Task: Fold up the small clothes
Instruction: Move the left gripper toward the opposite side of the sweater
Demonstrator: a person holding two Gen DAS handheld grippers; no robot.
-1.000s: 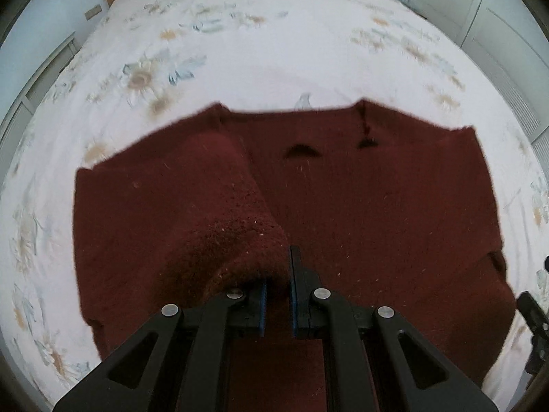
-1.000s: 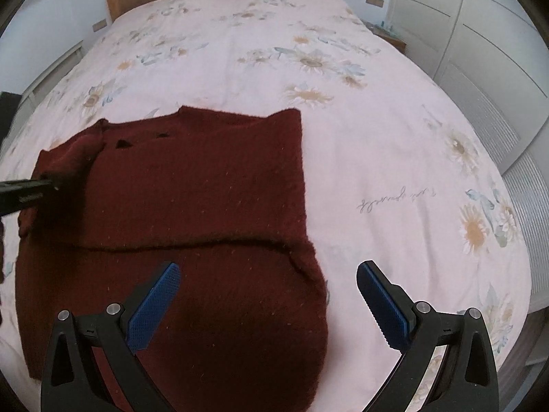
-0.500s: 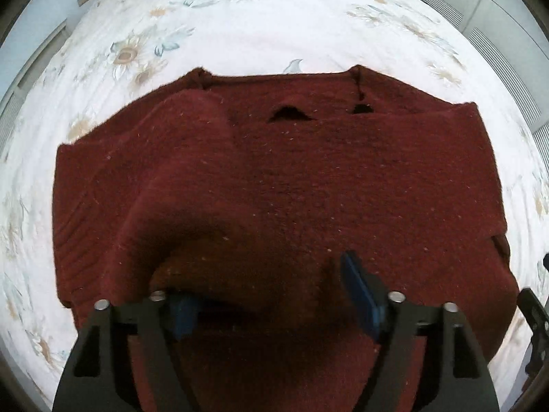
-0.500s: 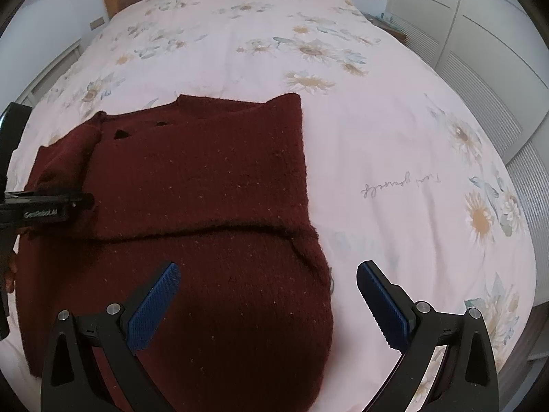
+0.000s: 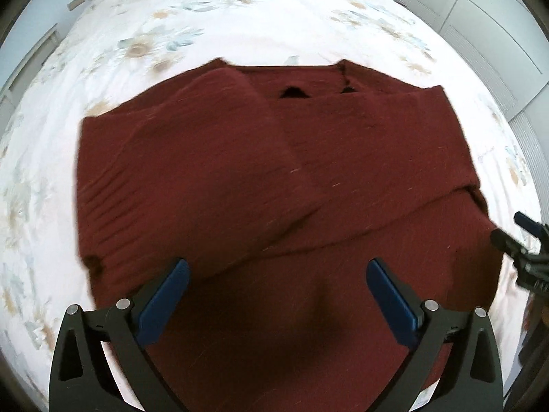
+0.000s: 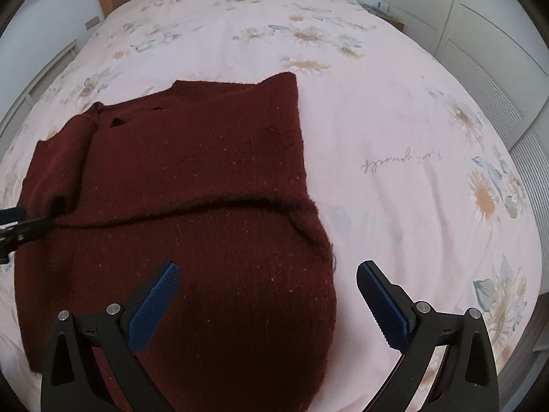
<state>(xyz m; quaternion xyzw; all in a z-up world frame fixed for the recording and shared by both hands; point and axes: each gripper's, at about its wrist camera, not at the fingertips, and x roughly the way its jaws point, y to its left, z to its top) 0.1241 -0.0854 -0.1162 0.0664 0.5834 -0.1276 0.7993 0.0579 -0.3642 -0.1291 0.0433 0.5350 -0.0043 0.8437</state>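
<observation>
I am holding my left gripper [image 5: 276, 286] over the maroon sweater [image 5: 274, 178], its jaws having just been opening and now spread wide, gripping nothing. The sweater is lying flat on the floral bedspread [image 6: 394, 137], one sleeve [image 5: 192, 171] folded across its body. My right gripper [image 6: 267, 290] is hovering wide open over its edge, pinching nothing.

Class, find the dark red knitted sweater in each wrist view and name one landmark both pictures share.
Left wrist view: the dark red knitted sweater fills the centre.
Right wrist view: the sweater lies left of centre, extending to the bottom.
Shared landmark: the small dark gap at its neckline.
</observation>
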